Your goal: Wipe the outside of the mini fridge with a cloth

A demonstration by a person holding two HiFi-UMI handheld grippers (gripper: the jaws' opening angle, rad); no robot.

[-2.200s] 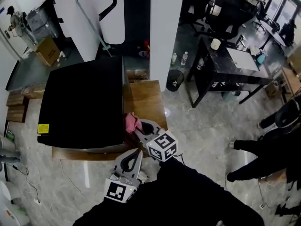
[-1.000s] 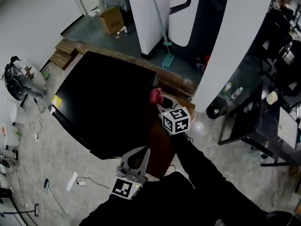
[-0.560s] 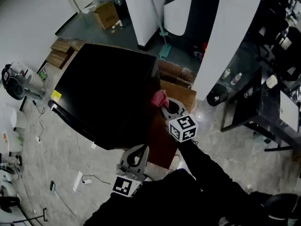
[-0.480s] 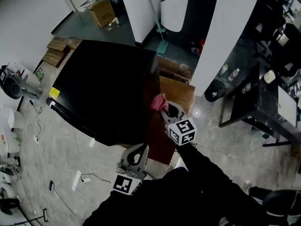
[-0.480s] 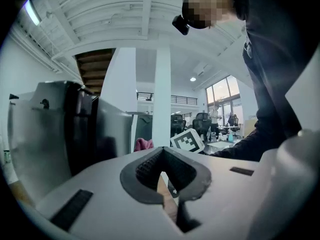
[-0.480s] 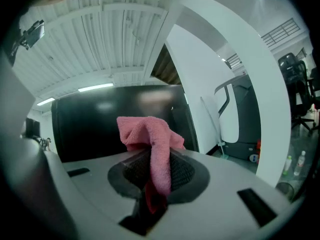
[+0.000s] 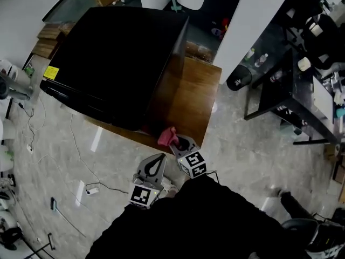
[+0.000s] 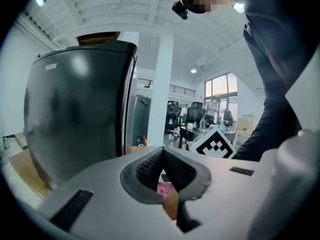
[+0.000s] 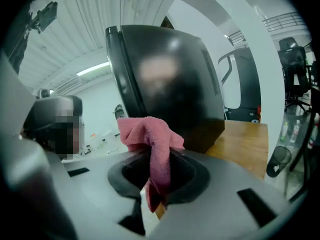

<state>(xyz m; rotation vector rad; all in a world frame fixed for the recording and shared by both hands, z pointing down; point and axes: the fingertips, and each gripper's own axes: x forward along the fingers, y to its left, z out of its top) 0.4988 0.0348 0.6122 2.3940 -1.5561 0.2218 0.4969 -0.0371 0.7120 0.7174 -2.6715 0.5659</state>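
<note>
Grey stone floor, wooden platform carrying the black mini fridge. Right gripper clamped on pink cloth just beside the fridge's near right corner — contact unclear. Left gripper closed, empty, nearer. Wiping probably midway — no face visibly finished.

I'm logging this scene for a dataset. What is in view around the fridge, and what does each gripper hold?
mini fridge: one, black, on the wooden platform
wooden platform: one, brown, under the fridge and showing to its right
cloth: one, pink, near the fridge's near corner
desk: one, black, far right
bin: one, black, beside the pillar
pillar: one, white, top right
power strip: one, white, left of the left gripper
left gripper: jaws together, empty
right gripper: shut on the cloth
</note>
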